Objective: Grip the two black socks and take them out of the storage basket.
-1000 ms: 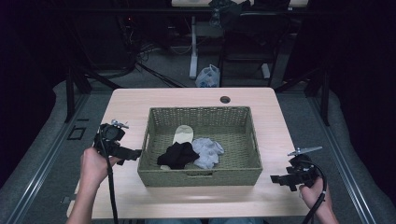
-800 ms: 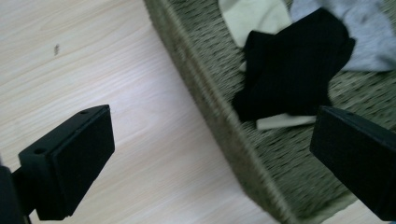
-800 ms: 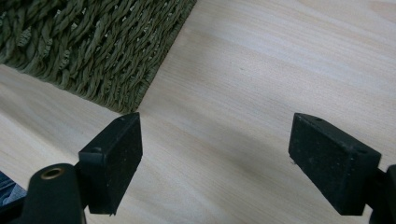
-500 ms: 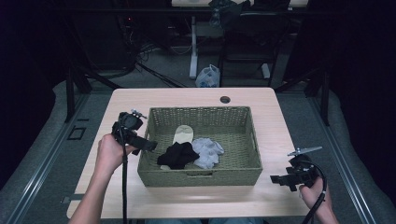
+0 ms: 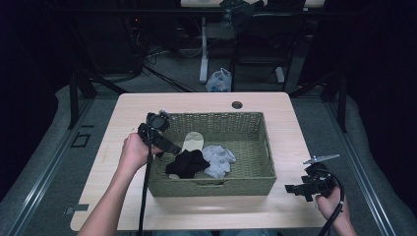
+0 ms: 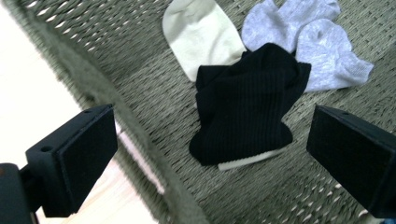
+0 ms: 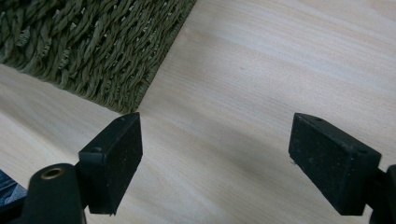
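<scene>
High view: left gripper (image 5: 169, 146) hangs over the basket's (image 5: 211, 187) left rim, black sock (image 5: 187, 163) just right of it; right gripper (image 5: 295, 188) sits lower right on the table (image 5: 196, 101), well apart. Left gripper view: jaws spread, black sock (image 6: 250, 100) centred between them, long axis running top to bottom. Right gripper view: jaws spread over bare table (image 7: 261, 84).
</scene>
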`<state>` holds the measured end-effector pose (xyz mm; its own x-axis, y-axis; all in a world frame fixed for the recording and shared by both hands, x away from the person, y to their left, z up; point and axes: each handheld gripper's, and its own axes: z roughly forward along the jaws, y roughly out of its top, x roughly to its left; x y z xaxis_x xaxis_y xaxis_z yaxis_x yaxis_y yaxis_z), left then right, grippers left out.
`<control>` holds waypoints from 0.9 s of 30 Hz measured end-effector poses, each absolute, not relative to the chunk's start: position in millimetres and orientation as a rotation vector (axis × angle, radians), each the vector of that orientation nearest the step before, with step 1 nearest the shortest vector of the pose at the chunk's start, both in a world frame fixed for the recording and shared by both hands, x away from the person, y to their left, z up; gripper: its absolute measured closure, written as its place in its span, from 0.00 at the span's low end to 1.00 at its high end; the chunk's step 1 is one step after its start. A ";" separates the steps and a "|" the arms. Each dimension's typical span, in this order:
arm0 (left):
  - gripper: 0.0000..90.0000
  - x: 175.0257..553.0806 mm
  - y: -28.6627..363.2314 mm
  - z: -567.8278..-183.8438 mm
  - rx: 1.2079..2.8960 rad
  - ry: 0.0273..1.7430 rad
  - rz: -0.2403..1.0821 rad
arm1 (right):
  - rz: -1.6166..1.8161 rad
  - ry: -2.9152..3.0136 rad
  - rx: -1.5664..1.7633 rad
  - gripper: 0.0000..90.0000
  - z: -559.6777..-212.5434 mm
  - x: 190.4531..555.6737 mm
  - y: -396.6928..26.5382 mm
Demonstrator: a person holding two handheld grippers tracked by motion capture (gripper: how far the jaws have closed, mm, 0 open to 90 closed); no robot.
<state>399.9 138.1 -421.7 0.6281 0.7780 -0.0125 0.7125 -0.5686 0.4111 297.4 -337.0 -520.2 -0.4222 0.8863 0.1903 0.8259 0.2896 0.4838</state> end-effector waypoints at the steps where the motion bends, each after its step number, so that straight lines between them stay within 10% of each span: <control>1: 0.02 401.1 135.5 -422.5 2.475 1.186 0.229 | 0.800 2.428 1.620 0.19 -520.2 297.4 -337.0; 24: 0.21 426.1 85.0 -479.4 2.654 1.151 0.058 | 0.797 2.434 1.619 0.19 -519.9 297.3 -338.0; 27: 0.38 428.9 82.3 -489.5 2.672 1.158 0.032 | 0.791 2.436 1.617 0.19 -520.0 297.6 -338.3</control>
